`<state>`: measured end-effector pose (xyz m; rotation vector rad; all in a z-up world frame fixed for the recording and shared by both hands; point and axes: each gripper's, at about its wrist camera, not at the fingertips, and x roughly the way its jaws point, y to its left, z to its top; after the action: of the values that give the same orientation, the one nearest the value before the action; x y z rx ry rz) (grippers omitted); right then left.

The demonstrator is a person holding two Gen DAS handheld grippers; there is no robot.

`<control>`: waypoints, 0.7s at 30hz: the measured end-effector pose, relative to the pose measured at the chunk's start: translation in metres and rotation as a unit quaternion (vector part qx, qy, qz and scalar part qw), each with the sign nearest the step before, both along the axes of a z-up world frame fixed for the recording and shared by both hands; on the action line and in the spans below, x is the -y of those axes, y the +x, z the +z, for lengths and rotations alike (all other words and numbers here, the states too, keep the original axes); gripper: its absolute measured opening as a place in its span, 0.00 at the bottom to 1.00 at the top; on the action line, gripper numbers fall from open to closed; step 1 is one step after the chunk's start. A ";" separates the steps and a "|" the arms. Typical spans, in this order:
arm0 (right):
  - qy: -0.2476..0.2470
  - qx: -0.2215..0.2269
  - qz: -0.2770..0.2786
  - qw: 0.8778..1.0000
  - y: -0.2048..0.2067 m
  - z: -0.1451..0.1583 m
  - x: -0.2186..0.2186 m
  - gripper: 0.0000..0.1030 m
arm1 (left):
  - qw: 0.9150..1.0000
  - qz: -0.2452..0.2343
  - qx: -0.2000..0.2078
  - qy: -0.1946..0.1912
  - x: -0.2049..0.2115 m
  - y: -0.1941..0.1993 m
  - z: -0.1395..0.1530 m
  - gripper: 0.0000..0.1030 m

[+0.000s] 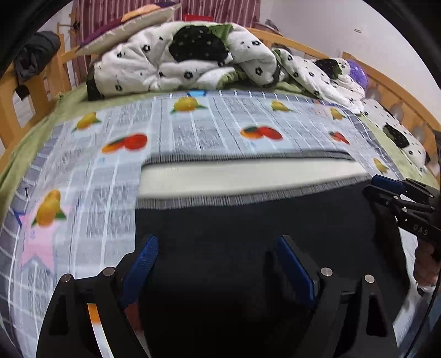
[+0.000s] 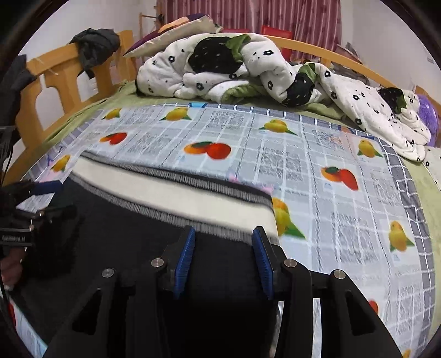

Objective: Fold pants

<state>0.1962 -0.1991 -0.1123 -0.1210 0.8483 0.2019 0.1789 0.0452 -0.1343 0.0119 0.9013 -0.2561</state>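
Dark pants (image 1: 234,228) with a grey ribbed waistband and cream fleece lining (image 1: 242,176) lie flat on the fruit-print sheet (image 1: 91,170). My left gripper (image 1: 217,253) is open low over the pants, near their left edge. My right gripper (image 2: 224,242) is open over the pants (image 2: 137,234) near the waistband's right end; it also shows in the left wrist view (image 1: 377,184) at the pants' right edge. The left gripper shows at the left of the right wrist view (image 2: 52,190).
A bundled white flowered quilt (image 1: 193,60) and a pillow (image 1: 132,24) lie at the far side of the bed. A wooden bed frame (image 2: 63,79) with dark clothes draped on it runs around. A purple plush (image 1: 358,74) sits far right.
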 end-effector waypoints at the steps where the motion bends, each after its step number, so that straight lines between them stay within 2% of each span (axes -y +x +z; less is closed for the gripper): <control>1: 0.003 -0.005 -0.002 1.000 -0.006 0.000 0.004 0.41 | 1.000 -0.001 -0.011 -0.008 -0.003 -0.007 -0.002 0.84; 3: 0.015 -0.014 -0.010 1.000 -0.022 -0.002 0.013 0.41 | 1.000 0.000 -0.018 -0.011 -0.008 -0.023 -0.006 0.84; 9: 0.010 -0.023 -0.017 1.000 -0.069 -0.003 0.021 0.41 | 0.999 -0.021 -0.007 0.024 -0.012 -0.087 -0.011 0.84; 13: 0.009 -0.045 -0.026 0.999 -0.098 -0.007 0.025 0.41 | 0.999 -0.048 -0.005 0.020 -0.019 -0.128 -0.013 0.84; 15: 0.013 -0.041 -0.034 0.998 -0.112 -0.009 0.029 0.41 | 0.998 -0.059 -0.010 0.025 -0.026 -0.148 -0.016 0.85; 19: 0.042 -0.057 -0.055 0.996 -0.131 -0.010 0.034 0.41 | 0.998 -0.043 -0.038 0.029 -0.042 -0.174 -0.037 0.84; 21: 0.044 -0.056 -0.055 0.996 -0.136 -0.008 0.032 0.41 | 0.999 -0.029 -0.016 0.039 -0.046 -0.186 -0.040 0.84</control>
<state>0.0602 -0.2315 -0.1205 0.0198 0.9528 0.1424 -0.0068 0.0915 -0.1738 0.1068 0.9439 -0.2767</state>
